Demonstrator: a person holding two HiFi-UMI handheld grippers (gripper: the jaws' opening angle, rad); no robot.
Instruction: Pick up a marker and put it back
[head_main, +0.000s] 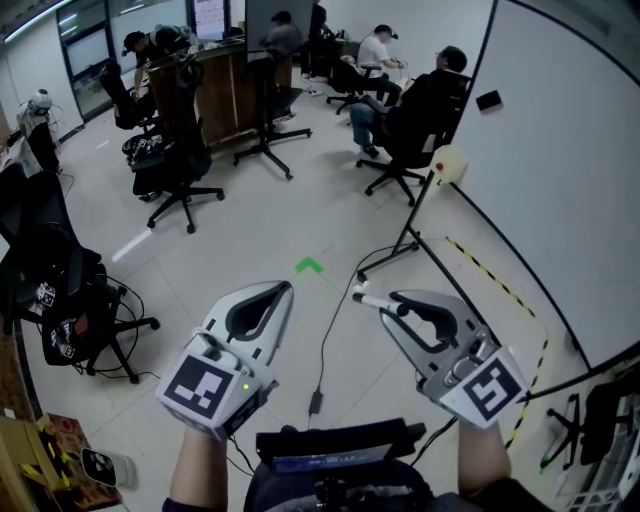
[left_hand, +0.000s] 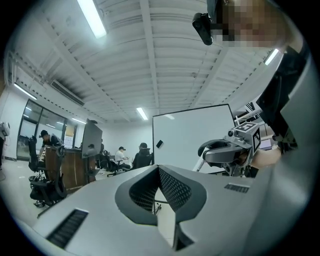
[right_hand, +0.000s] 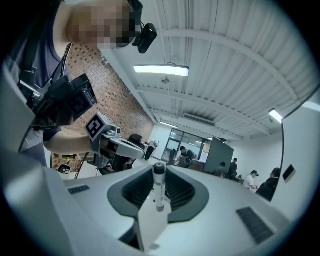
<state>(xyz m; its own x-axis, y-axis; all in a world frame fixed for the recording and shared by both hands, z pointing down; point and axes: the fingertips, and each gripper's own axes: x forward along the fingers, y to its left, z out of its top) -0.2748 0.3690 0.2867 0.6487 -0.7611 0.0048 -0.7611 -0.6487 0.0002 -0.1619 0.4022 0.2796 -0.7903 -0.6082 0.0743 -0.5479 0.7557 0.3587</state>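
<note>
Left gripper (head_main: 280, 290) first: fingers together, nothing between them, pointing out over the floor (head_main: 260, 230). Now the marker (head_main: 372, 299): it's clamped in the fingers of the right gripper (head_main: 392, 303), long axis lying across them, one end poking out toward 10 o'clock in the head view. In the right gripper view it stands straight up between the pads. The whiteboard (head_main: 570, 180) sits off at 2 o'clock from that hand, well apart. The right hand is clearly nearer, so the return looks like its job.
</note>
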